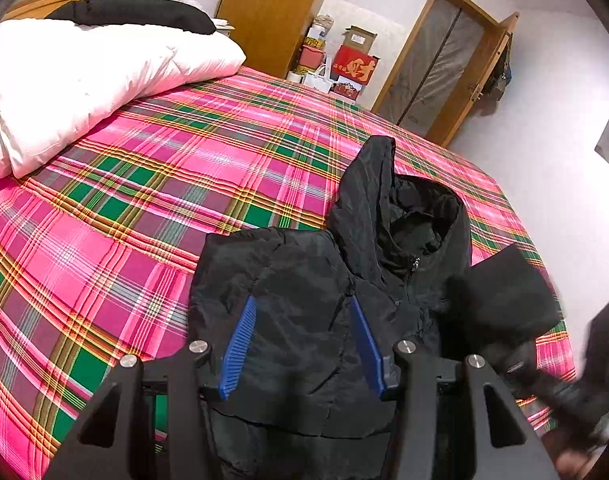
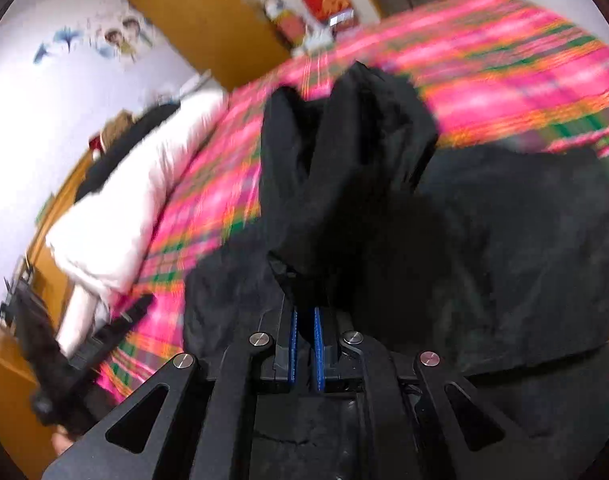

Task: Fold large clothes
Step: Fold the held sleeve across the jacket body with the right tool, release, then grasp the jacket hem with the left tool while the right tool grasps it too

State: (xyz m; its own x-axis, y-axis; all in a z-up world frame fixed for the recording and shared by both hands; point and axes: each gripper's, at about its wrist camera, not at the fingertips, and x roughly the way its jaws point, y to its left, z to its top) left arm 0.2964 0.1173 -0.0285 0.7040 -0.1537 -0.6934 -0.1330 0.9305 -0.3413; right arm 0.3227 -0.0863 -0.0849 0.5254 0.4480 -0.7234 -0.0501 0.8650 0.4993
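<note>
A black hooded puffer jacket (image 1: 304,280) lies on the pink plaid bed (image 1: 144,184), hood (image 1: 404,208) toward the far side. My left gripper (image 1: 302,304) is open and hovers over the jacket's folded left shoulder, holding nothing. My right gripper (image 2: 304,312) is shut on a black sleeve (image 2: 344,152) of the jacket and holds it up above the jacket body (image 2: 524,260). The right wrist view is blurred by motion. The right gripper shows blurred at the right edge of the left wrist view (image 1: 576,380).
A white duvet (image 1: 84,80) and a black pillow (image 1: 136,12) lie at the head of the bed. A wooden wardrobe (image 1: 272,12), stacked boxes (image 1: 344,60) and a doorway (image 1: 436,60) stand beyond the far edge.
</note>
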